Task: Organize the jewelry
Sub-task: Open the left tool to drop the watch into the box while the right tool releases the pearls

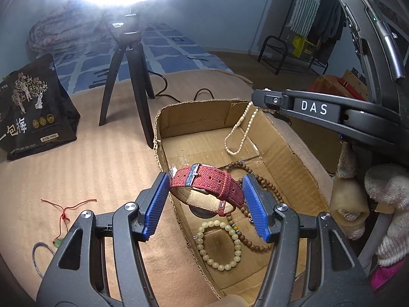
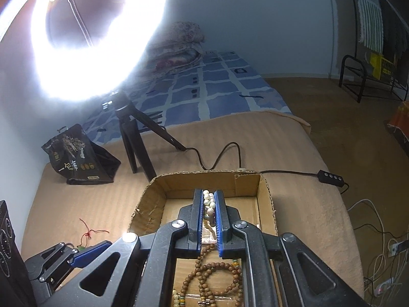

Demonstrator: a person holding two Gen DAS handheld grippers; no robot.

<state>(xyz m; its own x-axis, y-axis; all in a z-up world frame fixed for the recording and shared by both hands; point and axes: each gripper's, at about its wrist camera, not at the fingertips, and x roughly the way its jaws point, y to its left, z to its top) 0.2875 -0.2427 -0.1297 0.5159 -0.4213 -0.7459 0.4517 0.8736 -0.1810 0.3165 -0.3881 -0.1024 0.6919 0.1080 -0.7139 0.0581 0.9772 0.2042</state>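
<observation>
A tan blanket (image 1: pixel 76 168) covered the bed, carrying a ring light's tripod (image 1: pixel 127 76) and a black bag (image 1: pixel 35 107) with partly cut-off Chinese writing. The cardboard box (image 1: pixel 286 148) held wooden beads (image 2: pixel 217 273) and a pale bead bracelet (image 1: pixel 219 245). Over it, the left tool (image 1: pixel 205 197) clamped a red watch (image 1: pixel 204 186). The right tool (image 2: pixel 209 220), marked "DAS" in the left view only, pinched a pearl necklace (image 1: pixel 240 133), which hung into the box.

A red woven watch (image 1: pixel 207 186) and a pearl strand (image 1: pixel 240 130) hang above the cardboard box (image 1: pixel 288 143), where brown wooden beads (image 1: pixel 258 179) and a pale bead bracelet (image 1: pixel 219 245) lie on its floor.
</observation>
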